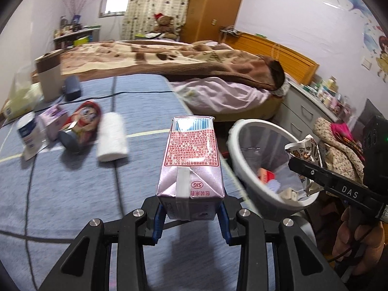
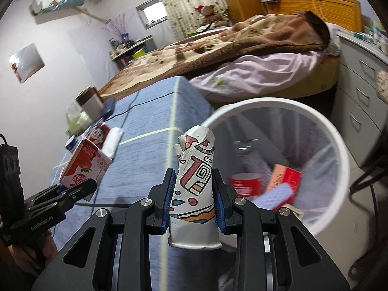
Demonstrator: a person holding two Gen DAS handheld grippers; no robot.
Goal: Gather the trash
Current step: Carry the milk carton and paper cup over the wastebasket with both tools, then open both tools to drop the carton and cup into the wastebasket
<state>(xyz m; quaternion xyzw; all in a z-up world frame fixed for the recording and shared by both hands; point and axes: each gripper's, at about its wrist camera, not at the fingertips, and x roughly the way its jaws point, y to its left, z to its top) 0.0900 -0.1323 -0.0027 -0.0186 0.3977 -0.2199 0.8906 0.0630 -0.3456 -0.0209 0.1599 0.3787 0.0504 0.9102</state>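
Observation:
My left gripper (image 1: 191,214) is shut on a pink milk carton (image 1: 190,167) and holds it above the blue cloth, left of the white trash bin (image 1: 242,160). The carton (image 2: 84,167) and the left gripper (image 2: 72,190) also show in the right wrist view. My right gripper (image 2: 194,201) is shut on a crushed patterned paper cup (image 2: 195,184), held just left of the bin's rim (image 2: 266,101). The cup also shows in the left wrist view (image 1: 304,152) over the bin. The bin holds a red cup (image 2: 246,184), an orange box (image 2: 283,177) and other scraps.
On the blue cloth (image 1: 72,181) lie a white paper roll (image 1: 111,137), a cartoon-printed can (image 1: 83,123), a small purple box (image 1: 52,120), a white tub (image 1: 28,131) and black cables. A bed (image 1: 194,68) stands behind. Grey drawers (image 2: 361,92) stand at the right.

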